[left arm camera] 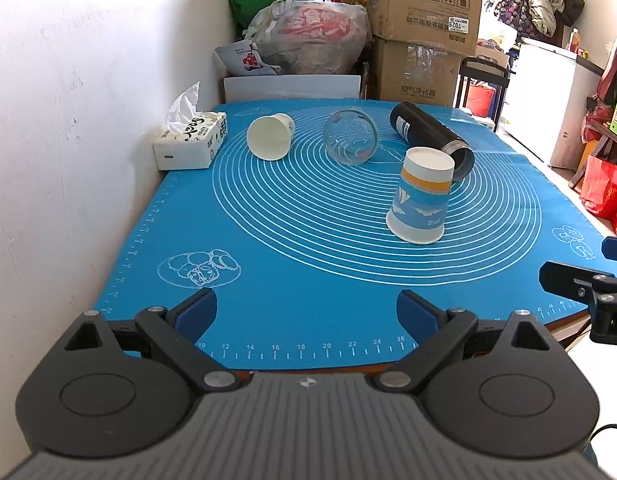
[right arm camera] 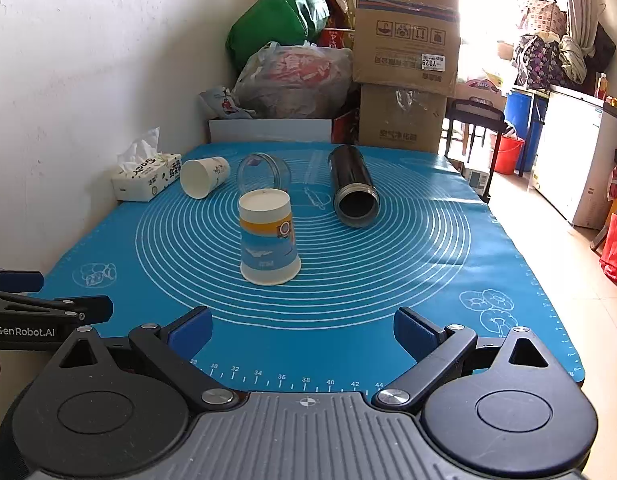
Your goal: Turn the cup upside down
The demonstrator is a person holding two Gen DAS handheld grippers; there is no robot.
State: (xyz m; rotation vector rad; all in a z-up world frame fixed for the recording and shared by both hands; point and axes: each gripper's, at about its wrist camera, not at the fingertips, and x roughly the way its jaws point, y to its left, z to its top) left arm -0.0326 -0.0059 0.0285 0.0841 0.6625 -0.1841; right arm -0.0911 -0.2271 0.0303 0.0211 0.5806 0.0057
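Paper cup (right arm camera: 269, 236), blue-banded, mouth-down mid-mat (right arm camera: 388, 320) on the worktop; left tool (left arm camera: 307, 312) and right tool (right arm camera: 302, 330) both wide open, empty, well short of it; risks: a careless reach toppling it, or rolling the glass jar (left arm camera: 350, 136) and black flask (left arm camera: 430, 138) lying behind.

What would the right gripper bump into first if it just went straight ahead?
Most likely the upside-down paper cup. It stands on the blue mat slightly left of centre ahead of the open right gripper, with nothing between them. Behind it lies the glass. Height above the mat is hard to judge.
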